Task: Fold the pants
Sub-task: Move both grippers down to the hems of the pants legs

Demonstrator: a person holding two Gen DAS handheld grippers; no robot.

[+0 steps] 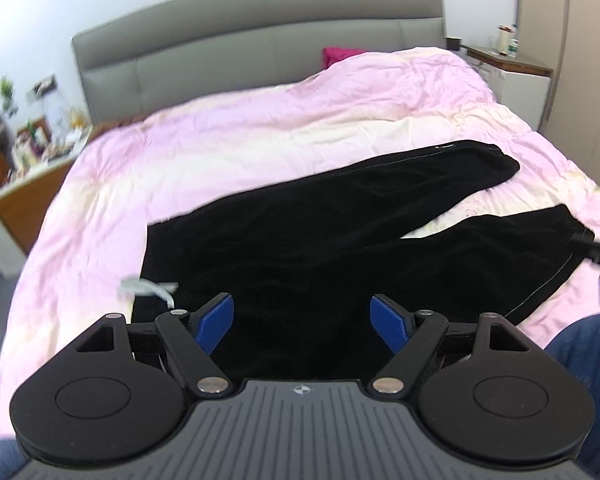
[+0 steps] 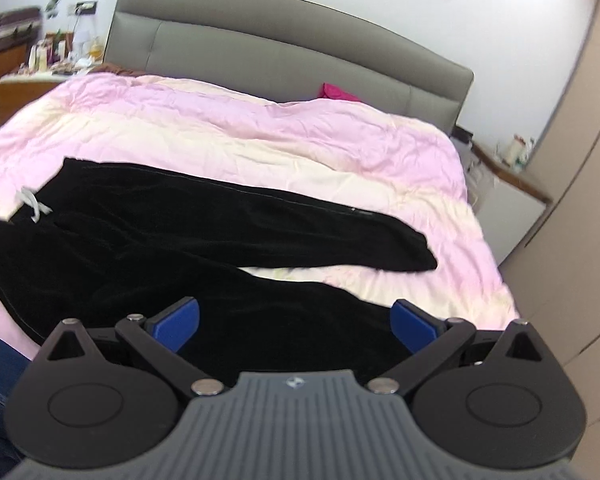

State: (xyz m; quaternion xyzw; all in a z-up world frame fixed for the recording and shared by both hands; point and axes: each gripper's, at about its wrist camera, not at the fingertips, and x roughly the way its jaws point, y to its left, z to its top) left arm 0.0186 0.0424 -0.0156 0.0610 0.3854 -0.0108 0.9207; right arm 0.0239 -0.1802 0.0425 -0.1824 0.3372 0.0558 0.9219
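Black velvety pants (image 1: 300,240), soft fabric with a thin pale side seam, lie flat and unfolded on the pink-and-cream quilted duvet (image 1: 228,136) of the bed, near its foot edge. Long axis runs across the bed: waistband with white drawstring (image 1: 148,289) to the person's left, two legs splayed in a narrow V toward the right, far leg cuff (image 2: 416,256) lying further up the bed, near leg close to the foot edge. Left hand-held gripper (image 1: 302,320) hovers just above the waist-and-seat area, blue pads (image 1: 216,320) spread wide, nothing between them. Right hand-held gripper (image 2: 296,322) sits over the near leg toward its cuff end, jaws likewise wide and empty; whether either touches the cloth I cannot tell. So left is nearer the waistband, right nearer the cuffs. Judgement: the first fold likely brings the near leg over the far one, a move away from the person, up the bed. Room: broad open duvet beyond the pants toward the grey padded headboard (image 1: 260,32); little margin on the near side, where cloth lies close to the bed edge and the person's blue-jeaned knees (image 1: 580,344). A magenta cushion (image 2: 338,92) and cluttered wooden nightstands (image 1: 508,60) stand well apart.
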